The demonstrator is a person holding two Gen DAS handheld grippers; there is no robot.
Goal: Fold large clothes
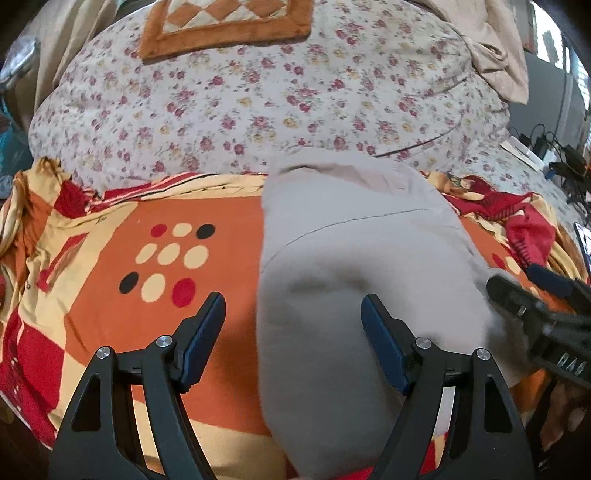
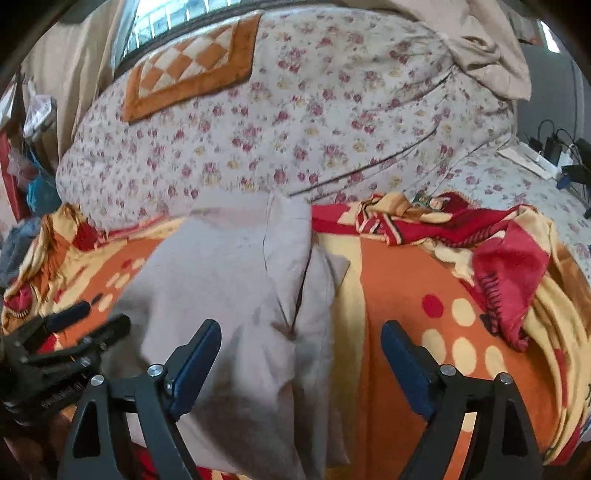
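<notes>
A pale grey garment [image 1: 351, 258] lies folded into a long strip on the orange, red and cream blanket [image 1: 110, 314]. My left gripper [image 1: 293, 306] stands open over the strip's left edge, with nothing between its pads. In the right wrist view the same garment [image 2: 221, 277] shows a seam and a folded flap near its right side. My right gripper [image 2: 301, 332] is open above that right edge and the blanket [image 2: 388, 277], holding nothing. Each gripper shows in the other's view: the right gripper [image 1: 511, 277] at the right margin, the left gripper [image 2: 107, 314] at the left margin.
A bulky floral quilt [image 1: 258, 110] rises behind the blanket, with an orange chequered cushion [image 1: 221, 22] on top. A beige cloth [image 1: 491, 55] hangs at the back right. Cables and chargers [image 1: 561, 158] lie at the far right. The blanket is bunched at its right end [image 2: 498, 258].
</notes>
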